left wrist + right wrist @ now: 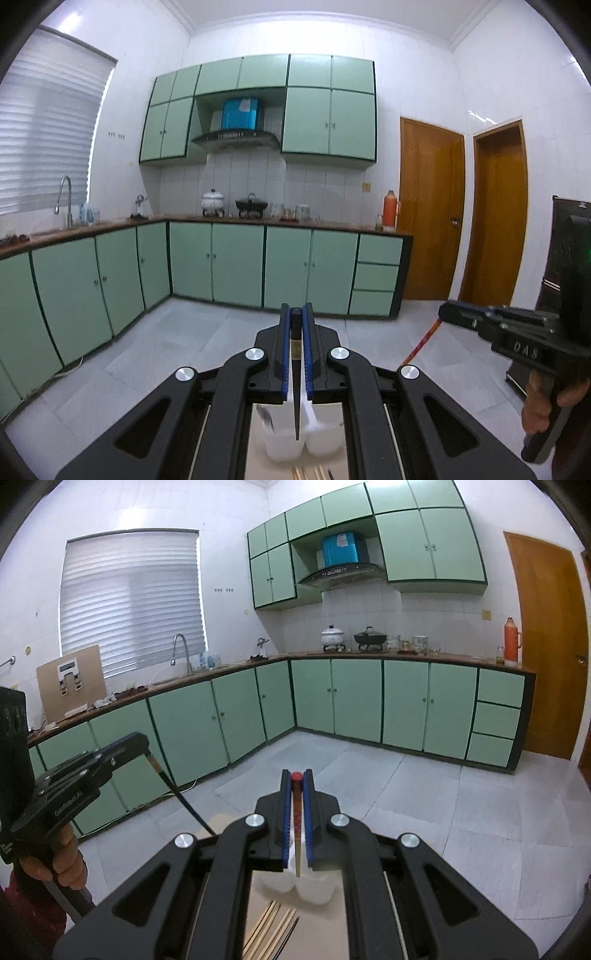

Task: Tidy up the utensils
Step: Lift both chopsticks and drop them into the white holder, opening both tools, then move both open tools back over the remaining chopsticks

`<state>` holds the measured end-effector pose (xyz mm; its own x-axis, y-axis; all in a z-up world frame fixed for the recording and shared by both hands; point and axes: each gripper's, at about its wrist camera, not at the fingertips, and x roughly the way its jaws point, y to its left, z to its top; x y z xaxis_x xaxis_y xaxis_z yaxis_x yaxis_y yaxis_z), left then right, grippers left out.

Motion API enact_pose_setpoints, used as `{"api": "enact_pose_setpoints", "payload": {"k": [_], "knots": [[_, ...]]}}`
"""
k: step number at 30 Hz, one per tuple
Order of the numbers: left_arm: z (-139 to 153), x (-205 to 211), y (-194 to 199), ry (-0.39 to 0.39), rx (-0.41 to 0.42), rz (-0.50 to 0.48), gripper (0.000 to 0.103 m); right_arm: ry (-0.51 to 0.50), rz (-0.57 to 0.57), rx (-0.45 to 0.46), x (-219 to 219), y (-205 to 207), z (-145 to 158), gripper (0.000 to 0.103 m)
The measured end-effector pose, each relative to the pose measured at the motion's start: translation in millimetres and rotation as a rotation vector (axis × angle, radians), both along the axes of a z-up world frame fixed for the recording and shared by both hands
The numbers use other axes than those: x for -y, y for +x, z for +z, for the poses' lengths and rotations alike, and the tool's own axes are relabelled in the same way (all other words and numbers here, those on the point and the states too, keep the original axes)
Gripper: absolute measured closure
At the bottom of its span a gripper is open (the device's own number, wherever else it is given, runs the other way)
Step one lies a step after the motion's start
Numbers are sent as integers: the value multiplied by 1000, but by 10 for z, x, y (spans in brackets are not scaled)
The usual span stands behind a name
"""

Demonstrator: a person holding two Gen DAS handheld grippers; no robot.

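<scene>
Both black grippers, left gripper (296, 314) pinching a dark chopstick (296, 391) and right gripper (296, 775) pinching a red-topped wooden chopstick (297, 834), should lower tips gently into the white plastic cups (314, 890) below.

A black chopstick (296, 373) hangs clamped in the left hand-held gripper (296, 314); a red-topped chopstick (297, 819) in the right hand-held gripper (296, 775); white cups (312, 890) below.

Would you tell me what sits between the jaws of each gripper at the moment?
In its own wrist view, the left gripper clamps a black chopstick; the right gripper clamps a red-topped chopstick.
</scene>
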<state>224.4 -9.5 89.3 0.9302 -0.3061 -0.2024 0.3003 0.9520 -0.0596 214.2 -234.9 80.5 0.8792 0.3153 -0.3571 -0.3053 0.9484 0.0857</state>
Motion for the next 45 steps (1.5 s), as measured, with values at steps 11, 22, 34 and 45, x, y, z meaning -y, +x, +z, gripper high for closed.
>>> {"api": "enact_pose_setpoints", "payload": {"k": [11, 22, 34, 45], "knots": [[-482, 190, 728, 23, -98, 16, 97, -41, -27, -102, -63, 628, -501, 98], [-842, 107, 736, 50, -200, 22, 83, -32, -32, -159, -125, 565, -801, 72], [-869, -90, -218, 57, -163, 73, 57, -60, -168, 7, 34, -521, -914, 35], [-1790, -93, -931, 146, -329, 92, 38, -92, -229, -53, -159, -1304, -1713, 13]]}}
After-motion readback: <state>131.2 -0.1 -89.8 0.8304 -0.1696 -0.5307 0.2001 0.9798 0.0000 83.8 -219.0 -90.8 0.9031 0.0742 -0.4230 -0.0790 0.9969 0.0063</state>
